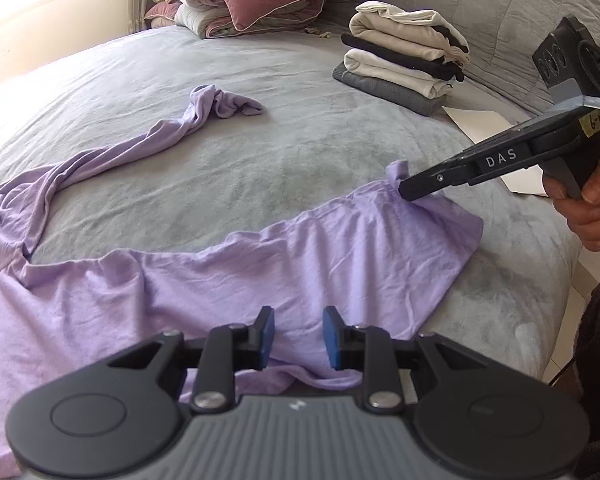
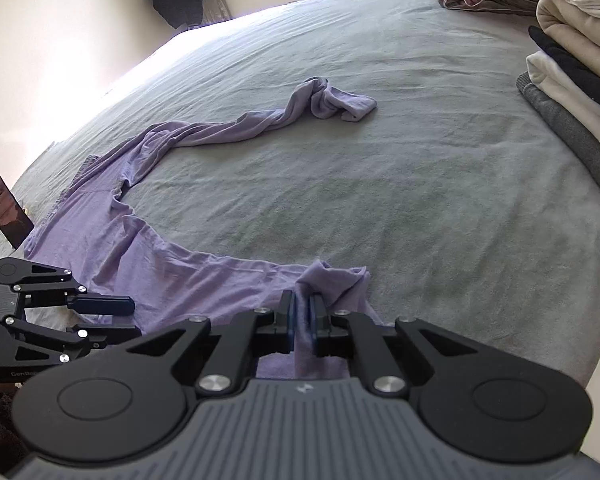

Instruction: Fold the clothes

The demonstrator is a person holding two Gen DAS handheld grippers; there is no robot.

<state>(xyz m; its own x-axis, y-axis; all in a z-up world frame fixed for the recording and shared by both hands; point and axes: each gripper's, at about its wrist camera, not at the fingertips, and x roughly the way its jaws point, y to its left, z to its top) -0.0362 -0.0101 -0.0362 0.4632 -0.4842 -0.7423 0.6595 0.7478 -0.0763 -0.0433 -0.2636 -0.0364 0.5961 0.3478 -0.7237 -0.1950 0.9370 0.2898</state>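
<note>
Between the pads of the right gripper (image 2: 302,322) sat a pinched corner of the lilac garment (image 1: 260,264); the left gripper (image 1: 299,338) hovered spread above its near edge. Best grip there too, then pull taut.

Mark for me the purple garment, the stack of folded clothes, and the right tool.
purple garment (image 1: 300,276): left wrist view, on its flat wrinkled body.
stack of folded clothes (image 1: 404,60): left wrist view, on a cream layer in the pile.
right tool (image 2: 302,312): right wrist view, between its fingertips, pinched on purple cloth.
</note>
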